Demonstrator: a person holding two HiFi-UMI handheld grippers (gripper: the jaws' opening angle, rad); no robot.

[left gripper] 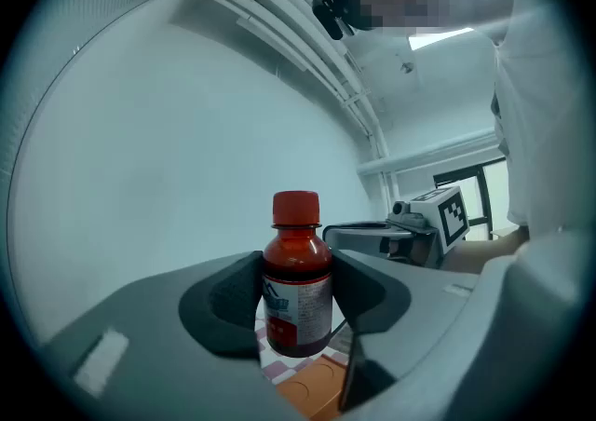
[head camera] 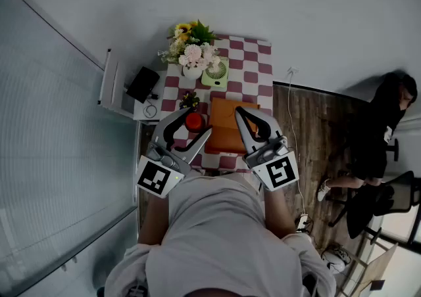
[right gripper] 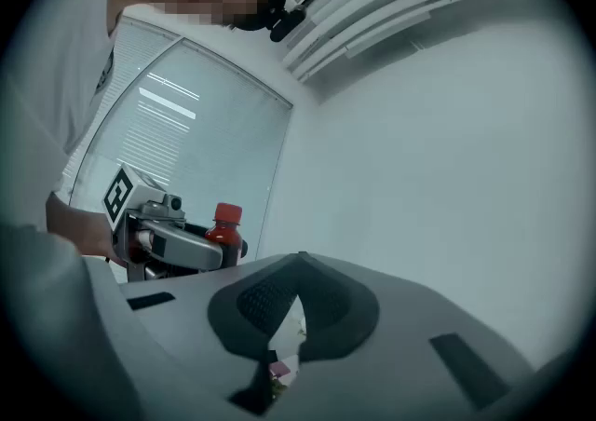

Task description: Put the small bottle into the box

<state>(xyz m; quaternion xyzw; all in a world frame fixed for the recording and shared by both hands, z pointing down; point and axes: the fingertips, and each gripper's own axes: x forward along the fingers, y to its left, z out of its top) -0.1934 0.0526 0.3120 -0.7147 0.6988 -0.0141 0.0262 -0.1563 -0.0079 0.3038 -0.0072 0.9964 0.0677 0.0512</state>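
Had small bottle [left gripper: 297,284] pinched upright in left gripper [head camera: 189,128], just left of orange box [head camera: 223,128]. Had right gripper [right gripper: 297,293] pressed together by box's right edge. Saw flowers [head camera: 193,52] and green fan [head camera: 215,73] beyond box on checkered table [head camera: 255,59].

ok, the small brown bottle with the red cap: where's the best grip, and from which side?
The straight labelled body, below the shoulder, coming in level from the side, one pad per flank. The small brown bottle is upright; its red cap is narrower, so probably less hold. The left gripper grips it that way.
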